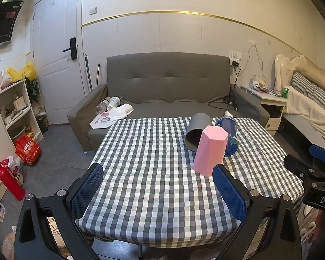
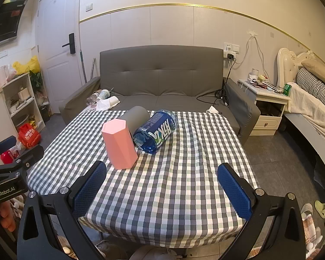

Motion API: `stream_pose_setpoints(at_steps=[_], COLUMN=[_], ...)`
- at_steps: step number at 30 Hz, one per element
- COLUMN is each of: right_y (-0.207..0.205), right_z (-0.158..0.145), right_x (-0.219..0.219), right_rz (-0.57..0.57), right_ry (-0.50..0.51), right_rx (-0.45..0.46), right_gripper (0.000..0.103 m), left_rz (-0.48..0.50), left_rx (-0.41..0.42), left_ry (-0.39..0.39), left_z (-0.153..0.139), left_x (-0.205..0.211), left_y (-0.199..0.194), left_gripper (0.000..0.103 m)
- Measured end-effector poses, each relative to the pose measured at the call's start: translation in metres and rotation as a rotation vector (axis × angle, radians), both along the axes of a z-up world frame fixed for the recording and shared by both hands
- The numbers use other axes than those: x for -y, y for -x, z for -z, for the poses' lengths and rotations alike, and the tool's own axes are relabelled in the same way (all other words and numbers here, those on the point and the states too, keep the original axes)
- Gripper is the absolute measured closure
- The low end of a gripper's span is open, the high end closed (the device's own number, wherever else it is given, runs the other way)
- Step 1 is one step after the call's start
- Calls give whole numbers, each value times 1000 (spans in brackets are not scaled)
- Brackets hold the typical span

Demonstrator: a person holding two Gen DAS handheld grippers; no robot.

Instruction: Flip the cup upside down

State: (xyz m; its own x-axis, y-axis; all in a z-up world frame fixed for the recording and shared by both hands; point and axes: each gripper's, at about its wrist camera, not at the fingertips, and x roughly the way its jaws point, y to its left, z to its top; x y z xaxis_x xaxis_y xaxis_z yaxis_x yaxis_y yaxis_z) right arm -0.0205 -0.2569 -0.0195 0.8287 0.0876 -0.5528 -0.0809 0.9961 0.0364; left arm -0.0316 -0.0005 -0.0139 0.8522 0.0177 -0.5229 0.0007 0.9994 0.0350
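— Where are the claws?
— The left gripper (image 1: 158,184) and right gripper (image 2: 161,183) both hover level over the near edge of the table (image 2: 184,184), side by side, jaws spread wide, gripping nothing.
— And the cup?
— The pink cup (image 2: 119,144) stands on the checked cloth just past the fingertips, wider end up, tilting a little.
— Behind it?
— A grey cup (image 2: 135,119) and a blue bottle (image 2: 155,131) lie on their sides, touching. Farthest back, a grey sofa (image 2: 160,73).
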Motion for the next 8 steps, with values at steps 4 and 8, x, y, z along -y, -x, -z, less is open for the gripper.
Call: stream_pose_setpoints(at_steps=[4, 8], right_y=[0, 0], right_z=[0, 0], right_x=[0, 0], right_rz=[0, -1], right_ry=[0, 0], right_rx=[0, 0], right_gripper=[0, 0], left_rz=[-1, -4], left_rx=[2, 7], left_ry=[-3, -27], left_z=[0, 0], left_x=[0, 1], left_y=[1, 2], left_gripper=[0, 0])
